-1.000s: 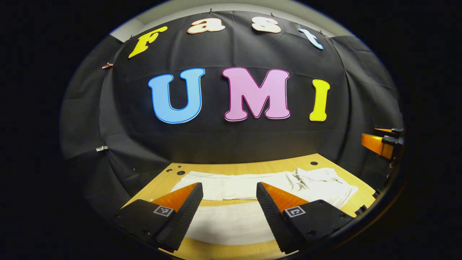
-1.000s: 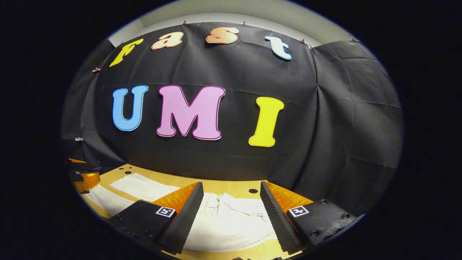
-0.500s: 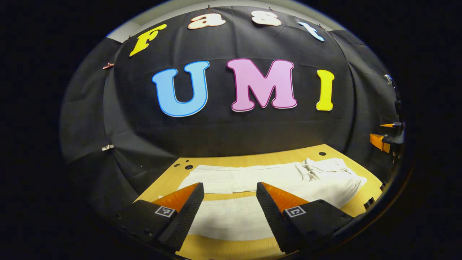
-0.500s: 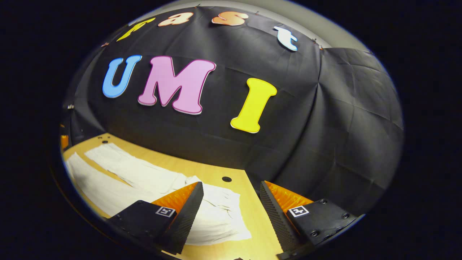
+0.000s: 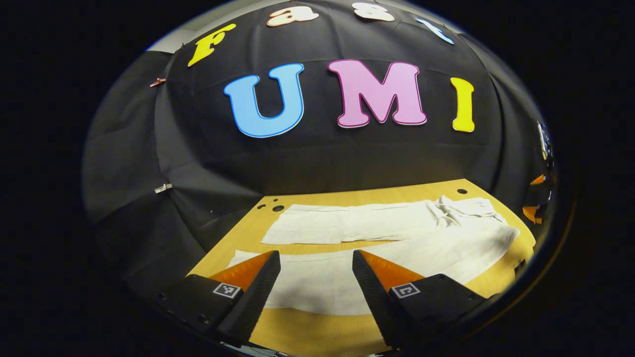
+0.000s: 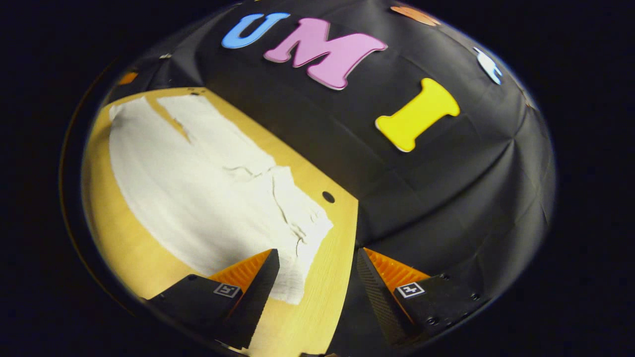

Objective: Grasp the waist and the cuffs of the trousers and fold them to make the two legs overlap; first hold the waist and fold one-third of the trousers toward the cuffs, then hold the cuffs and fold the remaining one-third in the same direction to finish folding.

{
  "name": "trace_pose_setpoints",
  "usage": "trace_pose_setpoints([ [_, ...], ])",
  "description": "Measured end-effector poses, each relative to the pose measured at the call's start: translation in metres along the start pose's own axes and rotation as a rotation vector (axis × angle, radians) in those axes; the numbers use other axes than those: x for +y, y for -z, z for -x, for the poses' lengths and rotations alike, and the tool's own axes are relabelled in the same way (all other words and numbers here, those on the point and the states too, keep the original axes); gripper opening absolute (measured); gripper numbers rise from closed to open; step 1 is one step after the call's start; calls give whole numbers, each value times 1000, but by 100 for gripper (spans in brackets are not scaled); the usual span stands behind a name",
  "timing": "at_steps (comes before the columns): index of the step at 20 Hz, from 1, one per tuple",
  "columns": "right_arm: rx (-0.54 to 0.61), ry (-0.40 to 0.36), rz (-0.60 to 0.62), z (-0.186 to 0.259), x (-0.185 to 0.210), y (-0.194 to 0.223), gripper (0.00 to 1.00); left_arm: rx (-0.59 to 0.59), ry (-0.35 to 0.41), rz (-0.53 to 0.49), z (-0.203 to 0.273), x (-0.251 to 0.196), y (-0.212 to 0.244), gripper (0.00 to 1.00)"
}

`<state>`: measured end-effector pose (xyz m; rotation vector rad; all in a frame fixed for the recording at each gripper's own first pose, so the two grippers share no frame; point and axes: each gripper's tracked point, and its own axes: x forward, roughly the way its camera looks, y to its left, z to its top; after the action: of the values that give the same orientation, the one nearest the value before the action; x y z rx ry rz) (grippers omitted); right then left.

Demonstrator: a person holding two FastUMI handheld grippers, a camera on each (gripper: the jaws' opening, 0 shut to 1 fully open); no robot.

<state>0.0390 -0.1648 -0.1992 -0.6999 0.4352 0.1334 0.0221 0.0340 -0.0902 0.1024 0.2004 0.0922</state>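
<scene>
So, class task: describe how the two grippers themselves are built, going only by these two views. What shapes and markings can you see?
Each gripper, left gripper and right gripper, has two wedge-shaped fingers that taper to a point, with finely ribbed inner faces. Each finger sits on a dark block fixed with small screws, and each block carries a small square black-and-white marker.

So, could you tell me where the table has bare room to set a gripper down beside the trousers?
Bare wood shows along the near edge of the table below the white trousers, in the narrow wedge between the two legs, and in a strip past the waist at the table's end. The middle is crowded: cloth covers most of it.
</scene>
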Motion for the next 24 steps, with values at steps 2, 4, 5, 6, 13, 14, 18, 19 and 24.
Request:
trace_pose_setpoints([
  [2, 33, -94, 92, -2, 16, 21, 97, 25, -21, 2, -1, 6, 8, 94],
  [4, 58, -186, 200, -4, 36, 40, 98, 51, -45, 3, 1, 15, 19, 94],
  [5, 70, -224, 251, -5, 44, 48, 97, 66, -62, 3, 3, 19, 26, 95],
  [6, 89, -257, 293, -6, 52, 61, 98, 81, -82, 4, 4, 24, 31, 94],
  [13, 88, -266, 435, -47, 62, 87, 97, 149, -173, -18, 8, 43, 46, 96],
  [14, 80, -261, 437, -51, 62, 84, 94, 155, -183, -18, 9, 45, 46, 98],
  [18, 53, -225, 489, -68, 64, 74, 92, 183, -220, -23, 9, 58, 55, 98],
  [19, 54, -226, 508, -72, 66, 72, 92, 192, -230, -20, 11, 63, 62, 98],
  [24, 114, -300, 557, -78, 85, 83, 46, 253, -297, -10, 7, 109, 91, 98],
])
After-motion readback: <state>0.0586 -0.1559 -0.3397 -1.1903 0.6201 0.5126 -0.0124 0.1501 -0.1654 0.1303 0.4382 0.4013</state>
